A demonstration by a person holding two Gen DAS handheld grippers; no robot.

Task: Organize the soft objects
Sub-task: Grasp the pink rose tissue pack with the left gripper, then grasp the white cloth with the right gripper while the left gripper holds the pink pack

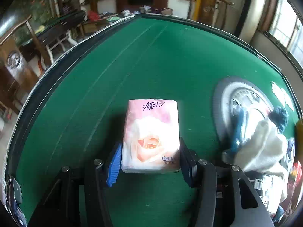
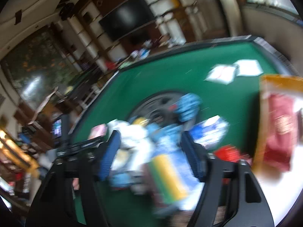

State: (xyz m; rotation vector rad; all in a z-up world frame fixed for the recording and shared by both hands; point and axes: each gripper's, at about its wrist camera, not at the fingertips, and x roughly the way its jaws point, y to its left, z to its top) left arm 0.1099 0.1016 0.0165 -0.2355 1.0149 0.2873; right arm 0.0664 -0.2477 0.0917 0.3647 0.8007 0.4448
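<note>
Green felt covers the square table [image 1: 151, 60], which stands in a room with wooden shelving and a dark screen on the far wall. A pink plastic-wrapped tissue pack printed with a rose [image 1: 150, 136] lies flat on the felt, near the middle of the table. The left gripper [image 1: 149, 157] straddles its near end. The pack's long axis runs straight away from that gripper, in line with the fingers, and both pads appear to press its long sides: it is gripped. The right gripper [image 2: 151, 151] stands unclenched and holds nothing, above a blurred heap of soft items [image 2: 151, 147] toward the table's right side. The left hand is therefore the nearer to the pack.
</note>
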